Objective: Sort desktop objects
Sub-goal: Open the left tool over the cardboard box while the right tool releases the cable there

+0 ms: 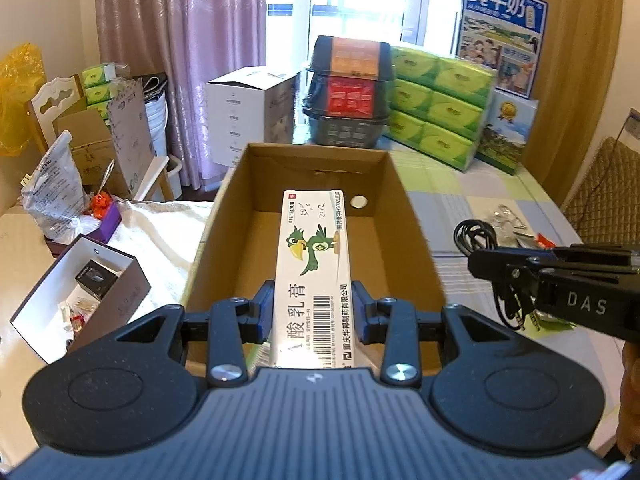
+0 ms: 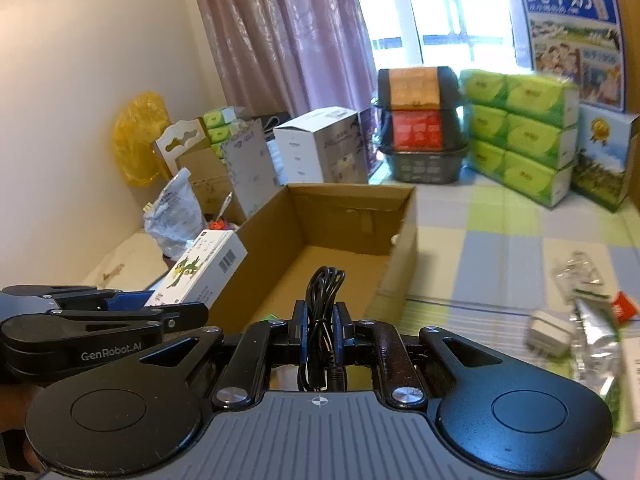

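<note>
Left gripper (image 1: 313,312) clamps the ointment box (image 1: 314,276); right gripper (image 2: 320,326) pinches the black cable (image 2: 322,312) (cardboard box (image 2: 404,248) at twelve o'clock) over a checked tablecloth (image 2: 500,248), curtained window (image 2: 436,8) beyond.

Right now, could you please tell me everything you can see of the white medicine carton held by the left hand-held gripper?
The long white cardboard medicine carton has a green cartoon bird, a barcode, black Chinese lettering and handwritten marks near its far end. It looks closed and undamaged. The left hand-held gripper clamps its two long sides near the end closest to the camera, holding it lengthwise above the open brown cardboard box. Whether it touches the box is unclear.
</note>
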A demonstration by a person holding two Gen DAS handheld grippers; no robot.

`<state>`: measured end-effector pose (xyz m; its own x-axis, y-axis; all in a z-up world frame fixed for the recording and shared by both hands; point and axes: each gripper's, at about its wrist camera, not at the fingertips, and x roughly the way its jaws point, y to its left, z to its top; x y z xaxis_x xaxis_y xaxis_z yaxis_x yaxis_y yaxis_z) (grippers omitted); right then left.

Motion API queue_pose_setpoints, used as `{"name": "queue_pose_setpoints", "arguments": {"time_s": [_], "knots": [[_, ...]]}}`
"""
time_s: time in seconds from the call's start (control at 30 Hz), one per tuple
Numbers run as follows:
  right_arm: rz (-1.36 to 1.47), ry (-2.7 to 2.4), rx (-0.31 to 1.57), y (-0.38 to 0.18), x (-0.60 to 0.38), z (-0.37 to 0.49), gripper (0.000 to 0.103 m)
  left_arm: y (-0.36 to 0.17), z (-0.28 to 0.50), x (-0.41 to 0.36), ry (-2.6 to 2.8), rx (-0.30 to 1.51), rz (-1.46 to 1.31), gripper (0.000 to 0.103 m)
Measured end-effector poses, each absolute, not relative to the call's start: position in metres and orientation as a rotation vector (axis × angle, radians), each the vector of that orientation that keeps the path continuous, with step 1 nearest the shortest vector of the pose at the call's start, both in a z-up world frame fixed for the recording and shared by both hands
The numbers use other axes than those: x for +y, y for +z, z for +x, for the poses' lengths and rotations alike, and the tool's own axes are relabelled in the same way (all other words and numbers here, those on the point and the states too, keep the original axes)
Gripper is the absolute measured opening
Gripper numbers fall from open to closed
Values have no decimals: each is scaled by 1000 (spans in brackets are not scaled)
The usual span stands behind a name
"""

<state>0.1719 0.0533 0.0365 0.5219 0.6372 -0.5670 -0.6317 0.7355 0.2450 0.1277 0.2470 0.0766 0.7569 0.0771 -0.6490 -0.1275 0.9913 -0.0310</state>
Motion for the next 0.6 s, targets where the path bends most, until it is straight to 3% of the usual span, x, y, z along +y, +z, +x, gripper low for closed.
{"name": "queue_pose_setpoints", "arguments": {"time_s": [0.43,0.47,0.5,0.6], "knots": [[49,766,760,0,82,206,9,44,165,263,81,751,-80,33],[61,770,755,-2,82,207,9,42,167,263,81,755,-86,36],[73,772,750,-2,81,207,10,41,167,263,80,756,-95,46],[87,761,748,-3,77,211,13,43,165,263,96,743,-90,48]]}}
